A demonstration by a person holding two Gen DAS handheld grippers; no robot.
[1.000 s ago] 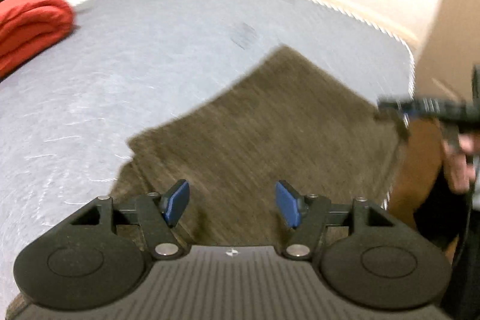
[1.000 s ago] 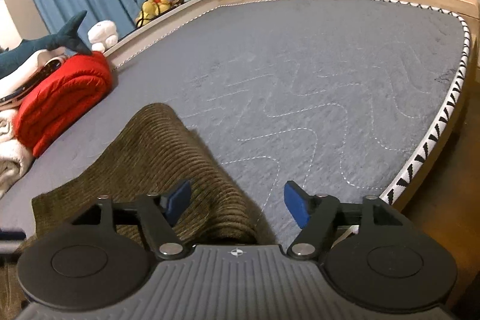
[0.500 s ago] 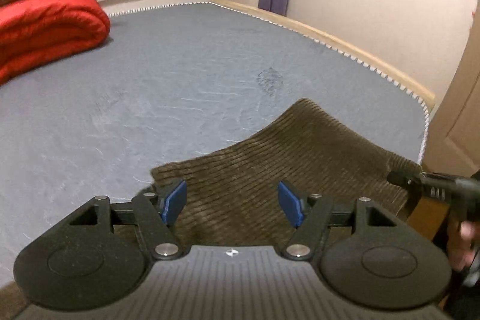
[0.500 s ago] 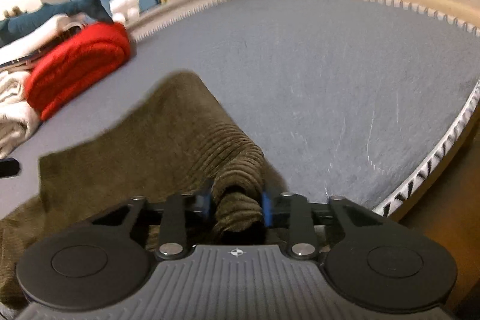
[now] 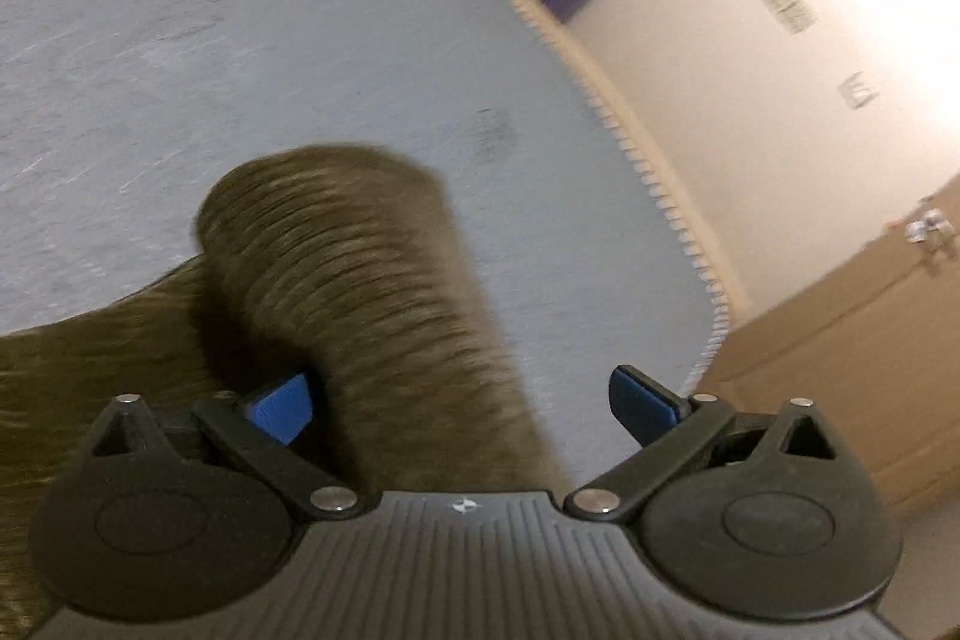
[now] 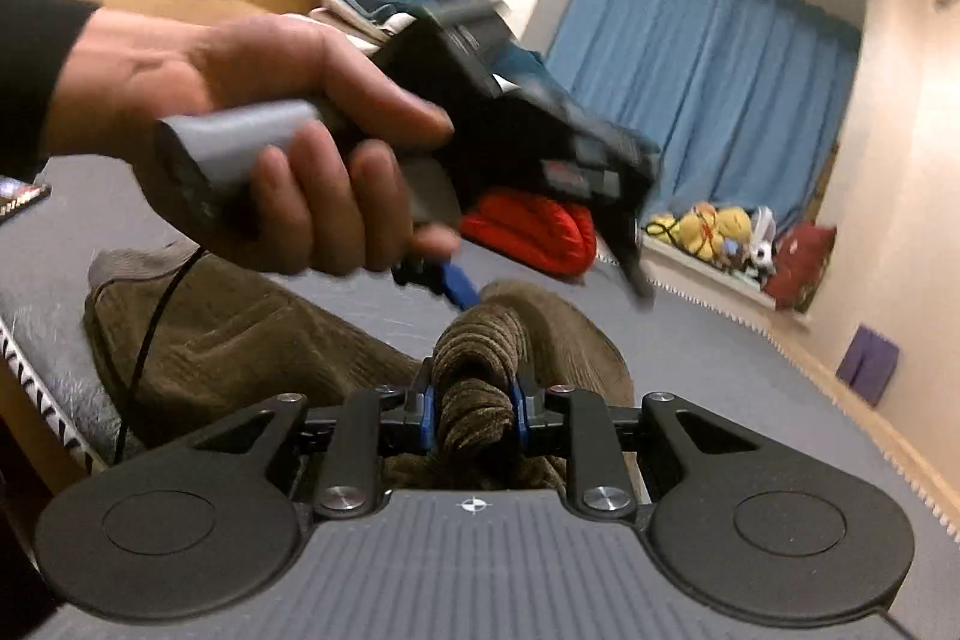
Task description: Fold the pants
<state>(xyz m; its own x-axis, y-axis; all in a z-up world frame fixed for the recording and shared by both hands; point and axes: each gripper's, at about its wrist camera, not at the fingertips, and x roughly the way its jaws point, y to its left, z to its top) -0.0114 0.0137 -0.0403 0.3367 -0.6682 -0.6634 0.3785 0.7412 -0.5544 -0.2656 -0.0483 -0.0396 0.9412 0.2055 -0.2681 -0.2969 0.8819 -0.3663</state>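
Brown corduroy pants lie on the grey mattress near its edge. My right gripper is shut on a bunched fold of the pants, lifted off the bed. A raised ridge of the pants runs between the fingers of my left gripper. Its jaws are opening; the cloth lies by the left blue pad and clear of the right pad. In the right wrist view a hand holds the left gripper just above the fold.
A red blanket and stuffed toys lie at the far side by blue curtains. A purple object leans on the wall. The mattress edge borders a wooden door.
The right gripper has shut on a fold of the pants and swung it across with a roll. The left gripper has rolled and spread wider, with a ridge of cloth now between its fingers.
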